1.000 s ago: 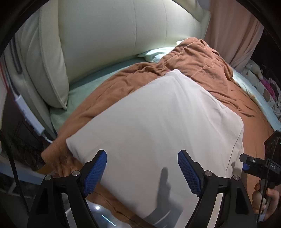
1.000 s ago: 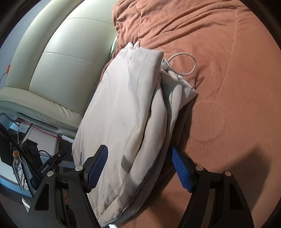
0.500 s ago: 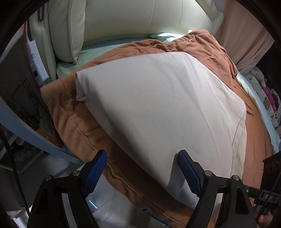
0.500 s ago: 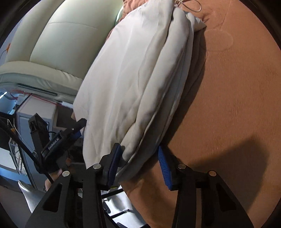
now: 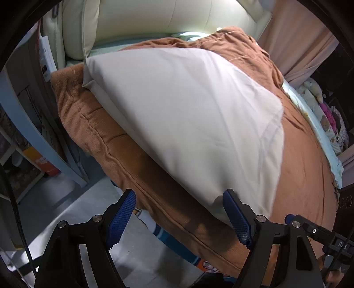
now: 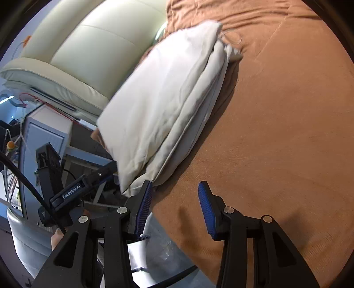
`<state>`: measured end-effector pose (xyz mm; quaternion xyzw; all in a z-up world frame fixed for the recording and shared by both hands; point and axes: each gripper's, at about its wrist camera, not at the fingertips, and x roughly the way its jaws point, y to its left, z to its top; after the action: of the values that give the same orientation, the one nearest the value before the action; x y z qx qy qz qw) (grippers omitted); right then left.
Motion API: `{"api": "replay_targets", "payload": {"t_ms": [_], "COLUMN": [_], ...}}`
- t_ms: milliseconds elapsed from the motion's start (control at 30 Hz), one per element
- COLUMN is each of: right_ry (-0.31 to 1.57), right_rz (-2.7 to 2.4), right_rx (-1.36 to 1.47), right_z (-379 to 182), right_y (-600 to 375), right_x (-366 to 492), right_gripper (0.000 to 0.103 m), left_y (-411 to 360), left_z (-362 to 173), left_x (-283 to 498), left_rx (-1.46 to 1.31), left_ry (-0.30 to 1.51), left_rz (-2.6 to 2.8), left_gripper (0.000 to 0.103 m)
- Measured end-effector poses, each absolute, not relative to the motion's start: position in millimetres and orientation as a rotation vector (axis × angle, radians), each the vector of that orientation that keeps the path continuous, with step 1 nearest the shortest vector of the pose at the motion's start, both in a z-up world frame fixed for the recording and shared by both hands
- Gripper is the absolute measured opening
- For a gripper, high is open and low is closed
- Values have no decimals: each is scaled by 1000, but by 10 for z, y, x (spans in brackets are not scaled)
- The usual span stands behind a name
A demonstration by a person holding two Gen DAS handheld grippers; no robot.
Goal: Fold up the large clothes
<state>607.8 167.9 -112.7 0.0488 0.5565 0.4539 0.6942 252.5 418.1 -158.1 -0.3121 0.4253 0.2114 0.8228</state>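
Note:
A folded cream garment (image 5: 188,115) lies in a thick flat stack on the brown blanket (image 5: 106,141) near the bed's edge. It also shows in the right wrist view (image 6: 163,106), layers visible along its side. My left gripper (image 5: 180,218) is open and empty, just off the garment's near corner above the bed edge. My right gripper (image 6: 174,206) is open and empty, its left finger (image 6: 143,206) just below the stack's near corner. The left gripper's body (image 6: 73,192) appears in the right wrist view.
A cream padded headboard (image 5: 154,20) stands behind the bed. The brown blanket (image 6: 276,133) spreads wide to the right. A white side cabinet (image 6: 46,130) and shelving stand left of the bed. Grey floor (image 5: 88,212) lies below. Soft toys (image 5: 320,104) sit far right.
Both grippers have drawn back from the folded garment toward the bed's edge. The right gripper, narrowed around the stack's corner half a second ago, has opened and let go.

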Motion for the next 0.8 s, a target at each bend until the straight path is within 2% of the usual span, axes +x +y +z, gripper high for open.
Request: {"api": "replay_targets", "payload": {"t_ms": [33, 67, 100, 167, 333, 467, 533, 600, 633, 800], "right_ry": [1222, 1199, 1176, 1115, 1049, 972, 928, 891, 876, 785], "right_rz": [1015, 1019, 1021, 1013, 999, 963, 944, 932, 929, 888], "right_rx": [109, 110, 109, 99, 80, 92, 93, 93, 96, 88], "right_z": [-1070, -1007, -948, -826, -579, -270, -140, 12, 61, 299], "right_y": [1625, 1566, 1506, 1374, 893, 433, 243, 0, -96, -574], "right_x": [6046, 6008, 5975, 5875, 5576, 5380, 5260, 5088, 5029, 4595], "right_gripper": [41, 51, 69, 81, 85, 86, 89, 100, 101, 102], "left_y": [4116, 4050, 3986, 3864, 3537, 3249, 3066, 2905, 2814, 2414], "left_z": [-1521, -1458, -1393, -1277, -970, -741, -615, -524, -475, -275], "left_x": [2499, 2473, 2448, 2408, 2298, 2163, 2101, 2044, 2008, 1811], "left_rx": [-666, -664, -659, -646, -606, -567, -525, -494, -481, -446], "left_ry": [891, 877, 865, 846, 801, 750, 726, 711, 701, 644], "left_rz": [441, 436, 435, 428, 396, 380, 372, 356, 347, 300], "left_gripper": [82, 82, 82, 82, 84, 102, 102, 102, 103, 103]}}
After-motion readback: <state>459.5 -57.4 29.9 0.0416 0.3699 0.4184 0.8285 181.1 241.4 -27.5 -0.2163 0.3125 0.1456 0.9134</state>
